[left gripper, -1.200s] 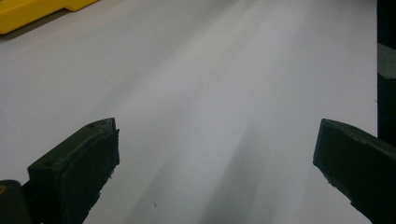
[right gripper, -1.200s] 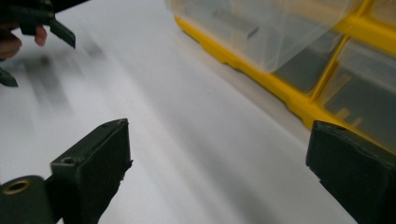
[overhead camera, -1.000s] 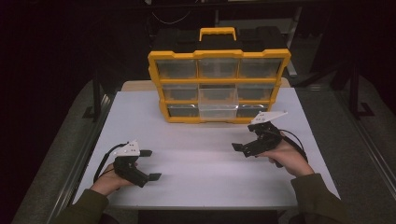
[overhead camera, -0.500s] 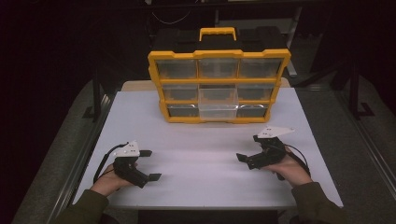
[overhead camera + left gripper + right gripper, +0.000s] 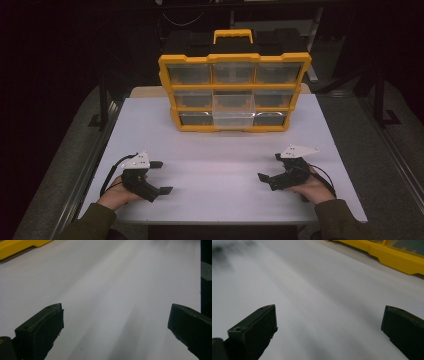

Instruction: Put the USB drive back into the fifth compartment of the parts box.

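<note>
Two grippers held low over white table (image 5: 220, 165), both on the near side of yellow organizer box (image 5: 234, 92). Left gripper (image 5: 159, 177): near-left of the box, well apart from it, jaws spread wide with nothing between them, gripped by left hand (image 5: 117, 195). Right gripper (image 5: 270, 167): near-right of the box, likewise well apart, jaws spread wide and empty, gripped by right hand (image 5: 312, 187). Box standing upright at the far middle of the table, black body behind a yellow frame, yellow handle (image 5: 232, 35) on top, clear drawers in three rows of three facing the person. Left gripper view: bare tabletop (image 5: 112, 297) between the wide-set jaws, a yellow corner of the box (image 5: 20, 246) at upper left. Right gripper view: bare tabletop (image 5: 324, 302) between the wide-set jaws, lower yellow edge of the box (image 5: 392, 257) at upper right. Drawer contents too dim to tell.
</note>
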{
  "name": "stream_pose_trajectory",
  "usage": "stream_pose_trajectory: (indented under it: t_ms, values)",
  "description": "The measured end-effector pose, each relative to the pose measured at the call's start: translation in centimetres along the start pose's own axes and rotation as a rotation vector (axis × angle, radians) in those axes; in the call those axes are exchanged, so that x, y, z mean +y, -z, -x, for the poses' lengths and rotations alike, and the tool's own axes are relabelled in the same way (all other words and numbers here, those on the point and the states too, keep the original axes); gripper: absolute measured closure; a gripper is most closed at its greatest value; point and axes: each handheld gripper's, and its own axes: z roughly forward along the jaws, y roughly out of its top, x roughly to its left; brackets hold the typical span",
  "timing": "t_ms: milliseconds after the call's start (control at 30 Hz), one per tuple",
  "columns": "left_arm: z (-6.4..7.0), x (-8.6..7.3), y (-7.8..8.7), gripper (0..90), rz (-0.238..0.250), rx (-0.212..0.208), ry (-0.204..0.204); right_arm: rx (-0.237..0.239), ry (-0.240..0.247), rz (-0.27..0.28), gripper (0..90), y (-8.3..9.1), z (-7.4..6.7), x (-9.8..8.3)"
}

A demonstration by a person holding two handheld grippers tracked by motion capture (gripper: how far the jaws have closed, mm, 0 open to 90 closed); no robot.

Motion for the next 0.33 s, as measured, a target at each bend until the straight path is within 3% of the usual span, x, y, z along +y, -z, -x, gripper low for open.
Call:
stream_pose_trajectory:
  t_ms: [333]
  values:
    - [-0.06, -0.07, -0.14, 0.0, -0.013, -0.001, 0.004, 0.007, 0.015, -0.03, 0.0, -0.17, 0.02, -0.73]
